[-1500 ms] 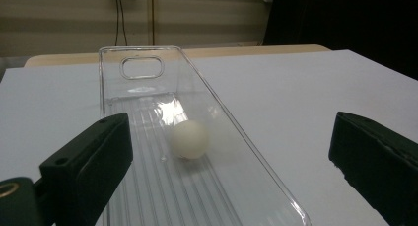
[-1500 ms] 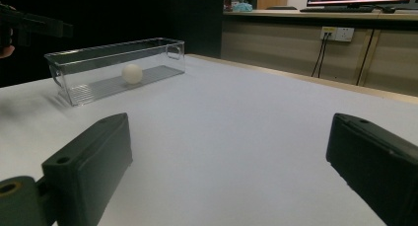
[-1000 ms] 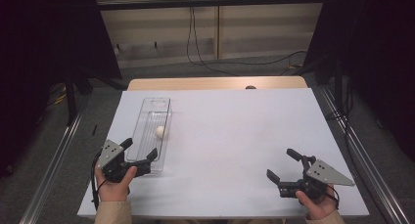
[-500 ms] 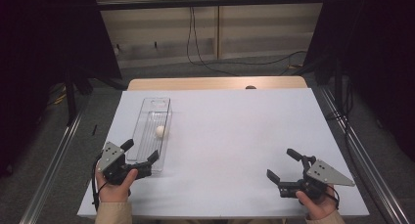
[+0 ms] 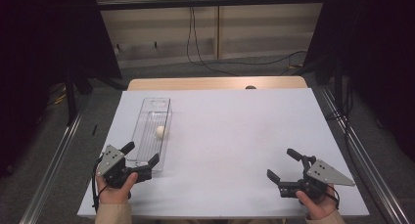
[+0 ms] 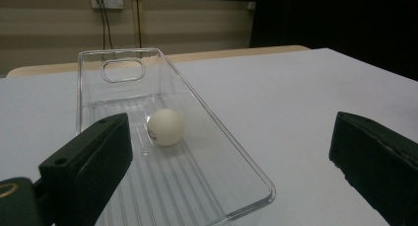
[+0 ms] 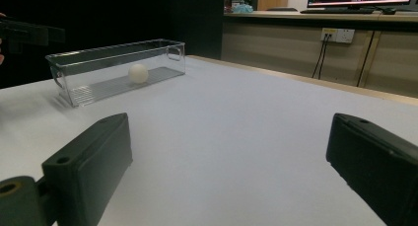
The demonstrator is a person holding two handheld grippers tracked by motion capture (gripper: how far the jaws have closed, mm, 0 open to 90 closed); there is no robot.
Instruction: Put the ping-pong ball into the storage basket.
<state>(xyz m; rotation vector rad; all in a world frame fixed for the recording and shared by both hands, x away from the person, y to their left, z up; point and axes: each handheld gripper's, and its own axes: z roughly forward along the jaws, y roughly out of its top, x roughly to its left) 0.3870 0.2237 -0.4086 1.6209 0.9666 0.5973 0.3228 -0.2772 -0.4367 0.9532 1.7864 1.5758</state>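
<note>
High view: your left gripper (image 5: 142, 158) sits at the near end of the clear tray (image 5: 148, 142) on the white bench (image 5: 235, 136), jaws released. The white ball (image 5: 160, 131) lies inside the tray, near its middle. Your right gripper (image 5: 284, 166) rests well apart from the tray, jaws released.

Left gripper view: the ball (image 6: 165, 127) rests on the tray's (image 6: 217, 147) ribbed floor.

Right gripper view: the tray (image 7: 79, 68) holds the ball (image 7: 138, 73).

A white ball (image 5: 160, 131) rests inside the long clear plastic bin (image 5: 147, 146), about midway along its ribbed floor, near the bin's right wall.
</note>
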